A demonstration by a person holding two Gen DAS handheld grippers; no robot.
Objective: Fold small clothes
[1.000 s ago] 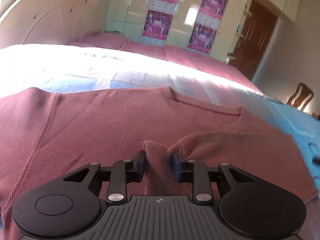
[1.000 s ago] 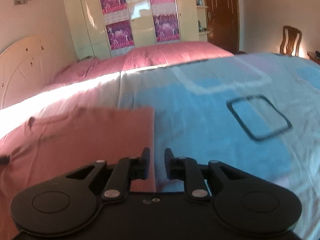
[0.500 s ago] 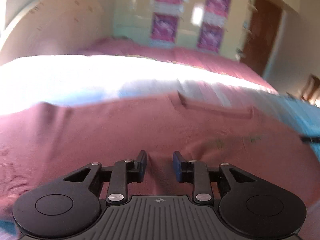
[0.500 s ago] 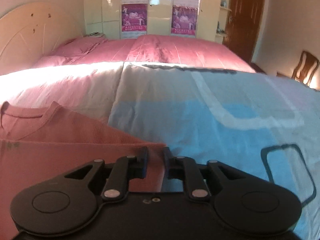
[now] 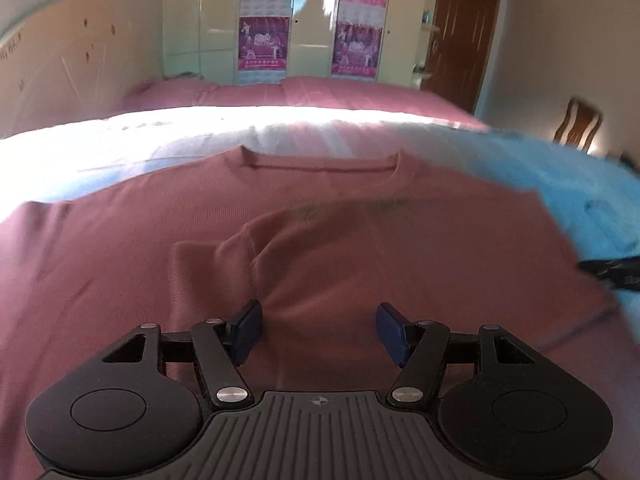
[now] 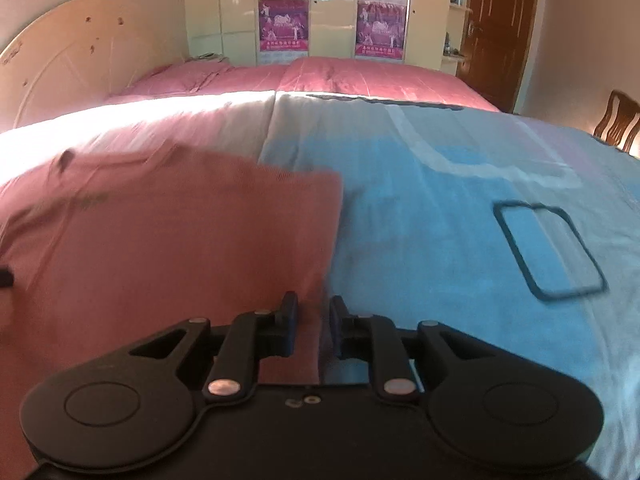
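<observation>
Bed (image 6: 440, 208) bears pink shirt (image 5: 360, 248); left tool (image 5: 318, 330) spread above it.

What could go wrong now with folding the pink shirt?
1. The left gripper is open above the pink shirt, holding nothing. The sleeve folded onto the chest looks bunched and might slide back or crease.
2. The right gripper sits nearly closed at the shirt's side edge. Whether it really grips the cloth is unclear; a pull could slip off or drag the shirt crooked across the blue bedspread.
</observation>
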